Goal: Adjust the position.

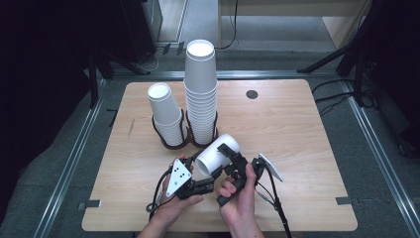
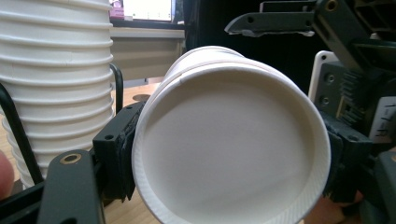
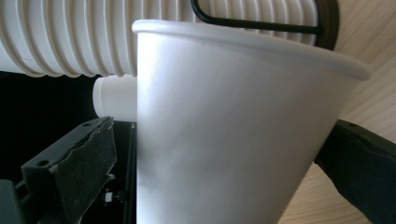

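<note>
The left gripper (image 1: 207,179) clamps the paper cup (image 1: 217,154) just before the cup holder (image 1: 174,144). The right gripper (image 1: 233,161) straddles the cup's side; whether it presses cannot be told.

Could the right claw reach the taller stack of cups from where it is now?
Probably not right away: the right claw sits around a loose paper cup that the left claw grips too. The taller stack stands just behind, with bare table beside it.

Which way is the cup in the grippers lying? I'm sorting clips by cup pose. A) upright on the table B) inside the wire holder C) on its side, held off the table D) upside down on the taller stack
C: the cup lies on its side above the table, between the left gripper and right gripper.
</note>
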`<move>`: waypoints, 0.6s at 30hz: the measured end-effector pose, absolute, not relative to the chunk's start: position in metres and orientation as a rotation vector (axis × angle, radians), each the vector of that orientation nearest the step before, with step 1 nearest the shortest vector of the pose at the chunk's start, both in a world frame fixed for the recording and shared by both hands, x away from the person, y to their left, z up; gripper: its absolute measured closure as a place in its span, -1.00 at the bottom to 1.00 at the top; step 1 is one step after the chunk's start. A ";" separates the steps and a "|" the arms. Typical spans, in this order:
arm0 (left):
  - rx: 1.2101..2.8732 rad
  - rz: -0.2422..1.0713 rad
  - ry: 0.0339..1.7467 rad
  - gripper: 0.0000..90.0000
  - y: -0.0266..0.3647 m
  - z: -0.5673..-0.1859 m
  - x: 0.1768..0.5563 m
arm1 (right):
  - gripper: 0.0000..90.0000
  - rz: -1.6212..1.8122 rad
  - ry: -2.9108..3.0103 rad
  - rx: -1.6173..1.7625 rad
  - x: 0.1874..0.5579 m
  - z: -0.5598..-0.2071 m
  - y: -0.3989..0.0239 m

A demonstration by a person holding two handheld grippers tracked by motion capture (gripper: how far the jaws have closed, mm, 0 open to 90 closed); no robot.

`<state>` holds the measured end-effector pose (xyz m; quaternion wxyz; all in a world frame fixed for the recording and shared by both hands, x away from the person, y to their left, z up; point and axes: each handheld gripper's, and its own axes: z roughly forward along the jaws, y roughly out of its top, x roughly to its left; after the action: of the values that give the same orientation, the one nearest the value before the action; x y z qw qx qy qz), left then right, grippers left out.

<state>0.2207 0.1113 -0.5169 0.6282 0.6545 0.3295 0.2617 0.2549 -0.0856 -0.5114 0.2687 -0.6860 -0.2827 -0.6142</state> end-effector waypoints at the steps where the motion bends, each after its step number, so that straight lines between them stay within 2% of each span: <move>1: 1.497 0.597 0.756 -0.50 0.111 -0.516 0.221 | -1.00 -1.648 -0.763 -1.841 0.256 -0.511 -0.085; 10: 1.505 0.593 0.743 -0.50 0.110 -0.516 0.219 | -1.00 -1.641 -0.752 -1.806 0.263 -0.515 -0.082; 16: 1.497 0.599 0.739 -0.50 0.111 -0.516 0.220 | -0.74 -1.638 -0.740 -1.830 0.261 -0.515 -0.082; 18: 1.498 0.600 0.737 -0.51 0.111 -0.515 0.220 | -0.71 -1.649 -0.747 -1.814 0.261 -0.516 -0.081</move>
<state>0.2198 0.1115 -0.5155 0.6317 0.6546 0.3219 0.2623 0.2610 -0.0813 -0.5155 0.2854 -0.6784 -0.2795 -0.6166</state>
